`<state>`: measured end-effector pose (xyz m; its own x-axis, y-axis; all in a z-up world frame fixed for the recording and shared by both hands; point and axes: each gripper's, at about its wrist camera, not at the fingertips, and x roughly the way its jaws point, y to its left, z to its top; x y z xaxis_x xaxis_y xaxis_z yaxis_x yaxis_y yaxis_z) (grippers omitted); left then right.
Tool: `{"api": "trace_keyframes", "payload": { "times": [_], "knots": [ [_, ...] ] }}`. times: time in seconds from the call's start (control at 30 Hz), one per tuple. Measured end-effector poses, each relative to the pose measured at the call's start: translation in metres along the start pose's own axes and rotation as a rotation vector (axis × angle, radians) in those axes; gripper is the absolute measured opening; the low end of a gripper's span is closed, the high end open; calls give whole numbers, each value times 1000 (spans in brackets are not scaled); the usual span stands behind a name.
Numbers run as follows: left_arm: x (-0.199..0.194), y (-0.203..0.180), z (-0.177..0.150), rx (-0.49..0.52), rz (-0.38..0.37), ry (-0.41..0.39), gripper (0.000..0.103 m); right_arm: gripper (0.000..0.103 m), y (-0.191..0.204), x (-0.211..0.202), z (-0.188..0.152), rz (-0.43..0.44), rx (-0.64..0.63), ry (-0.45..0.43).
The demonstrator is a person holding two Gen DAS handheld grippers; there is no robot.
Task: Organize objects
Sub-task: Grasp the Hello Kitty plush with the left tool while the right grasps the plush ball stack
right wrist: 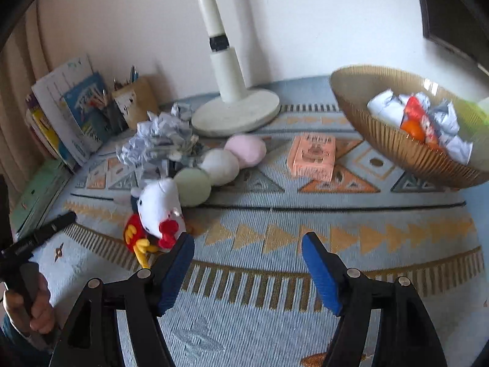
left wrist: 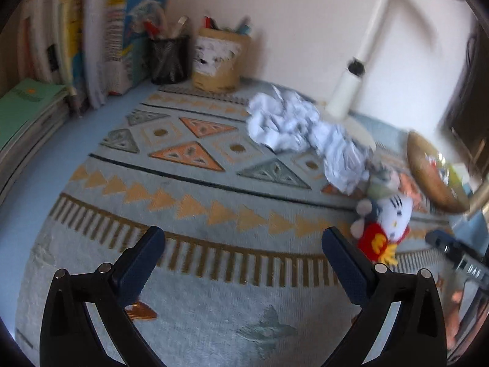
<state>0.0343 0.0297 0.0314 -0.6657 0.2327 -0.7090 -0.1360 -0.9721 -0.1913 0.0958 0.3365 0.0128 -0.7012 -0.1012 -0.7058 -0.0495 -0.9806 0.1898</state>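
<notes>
Both grippers, left gripper (left wrist: 243,244) and right gripper (right wrist: 247,250), hang wide and empty over the rug (right wrist: 275,214), plush (right wrist: 157,211) at lower left, loose paper (right wrist: 159,140) likely bound for the bowl (right wrist: 397,150) upper right.

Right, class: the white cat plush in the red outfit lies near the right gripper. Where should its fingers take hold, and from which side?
Probably the plush is best gripped across its round white head, the bulkiest soft part, which faces up. Come from above and the near side with the right gripper, open and empty; green ball crowds its far side.
</notes>
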Motion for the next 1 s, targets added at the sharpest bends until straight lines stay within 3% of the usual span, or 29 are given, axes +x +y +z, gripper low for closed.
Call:
{"api": "trace_keyframes", "payload": {
  "times": [0.03,0.1,0.23,0.4,0.47,0.5,0.67,0.77,0.83,0.93,1.0],
  "knots": [
    [-1,-5,-1,30,3,-12,102,86,-4,2,0,4,18,7],
    [-1,-18,-4,96,-1,-6,102,86,-10,5,0,0,50,22],
    [4,-71,-1,179,-190,72,102,86,-22,6,3,38,111,25],
    [41,-134,2,331,-153,134,101,86,-49,4,3,94,251,27],
    [55,-142,5,316,-175,160,77,86,-57,5,3,141,286,37],
    [59,-141,5,303,-186,173,70,86,-58,5,3,149,292,37],
    [33,-113,6,242,-244,111,64,86,-42,4,8,130,226,48],
    [12,-83,9,204,-217,64,64,86,-30,18,21,198,284,169],
    [4,-59,10,165,-176,27,65,86,-7,23,38,176,257,179],
    [-4,-28,8,131,20,-86,65,86,27,42,52,82,176,180],
    [-7,-21,3,133,106,-148,66,86,42,63,53,40,171,207]
  ]
}}
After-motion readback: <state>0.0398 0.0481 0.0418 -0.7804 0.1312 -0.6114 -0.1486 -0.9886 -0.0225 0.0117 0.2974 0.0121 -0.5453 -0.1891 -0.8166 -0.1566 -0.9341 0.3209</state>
